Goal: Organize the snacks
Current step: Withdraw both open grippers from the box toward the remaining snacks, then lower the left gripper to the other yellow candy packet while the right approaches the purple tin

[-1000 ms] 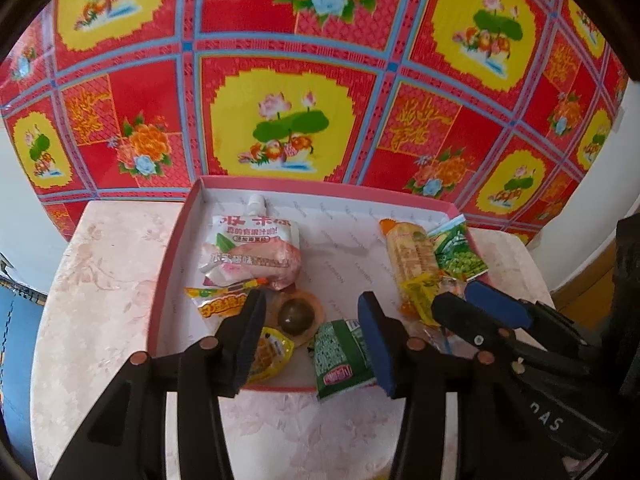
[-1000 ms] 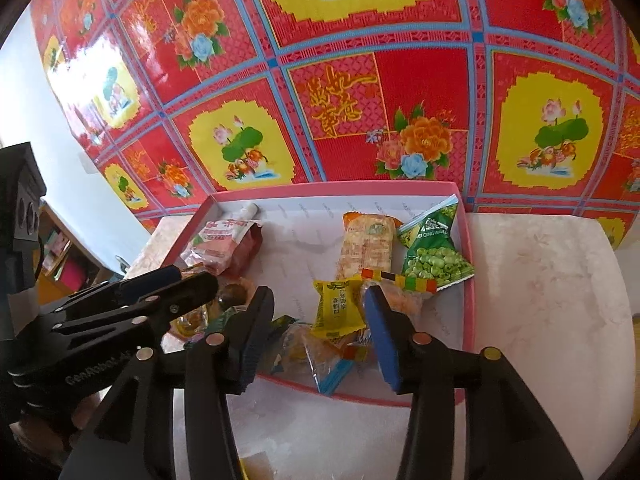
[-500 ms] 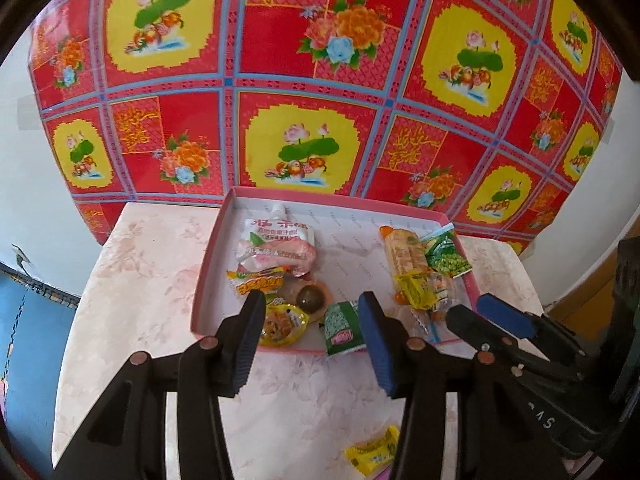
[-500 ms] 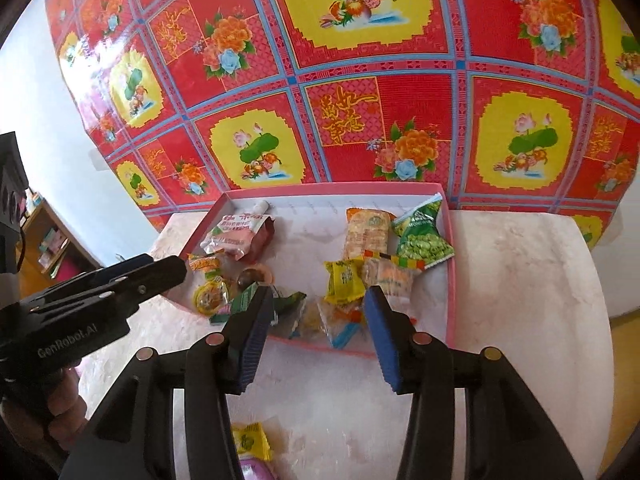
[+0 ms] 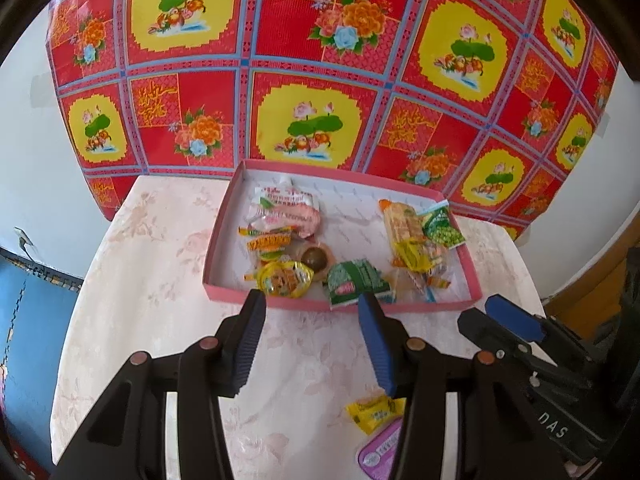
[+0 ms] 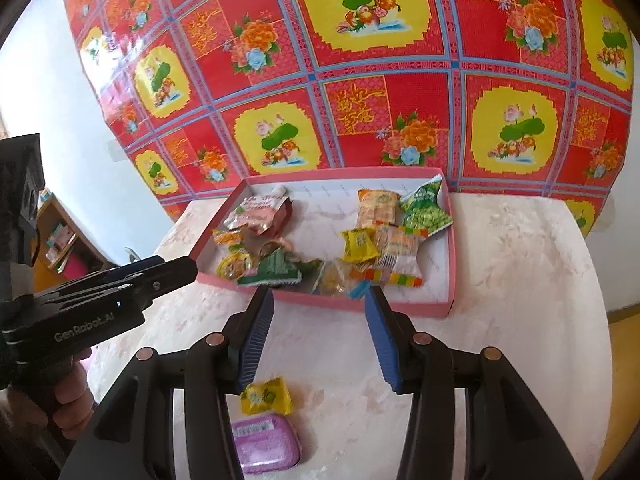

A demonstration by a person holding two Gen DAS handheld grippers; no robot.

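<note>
A shallow pink tray [image 5: 224, 236] [image 6: 448, 300] sits at the far side of a pale marble table and holds several snack packets, among them a green packet [image 5: 356, 282] [image 6: 276, 270] and a green pea bag [image 5: 444, 228] [image 6: 426, 210]. A small yellow packet [image 5: 374, 410] [image 6: 266, 396] and a purple tin [image 5: 378, 450] [image 6: 266, 444] lie on the table near me, outside the tray. My left gripper [image 5: 310, 344] is open and empty, above the table short of the tray. My right gripper [image 6: 318, 340] is open and empty, above the yellow packet.
A red and yellow floral cloth [image 5: 320, 80] hangs behind the table. A white wall lies to the left, with a blue floor [image 5: 28, 320] below. A wooden shelf [image 6: 60, 236] stands at the left. The table edges fall away left and right.
Both grippers have pulled back and up from the tray. The tray now looks smaller, and the yellow packet and purple tin have come into view on the near table.
</note>
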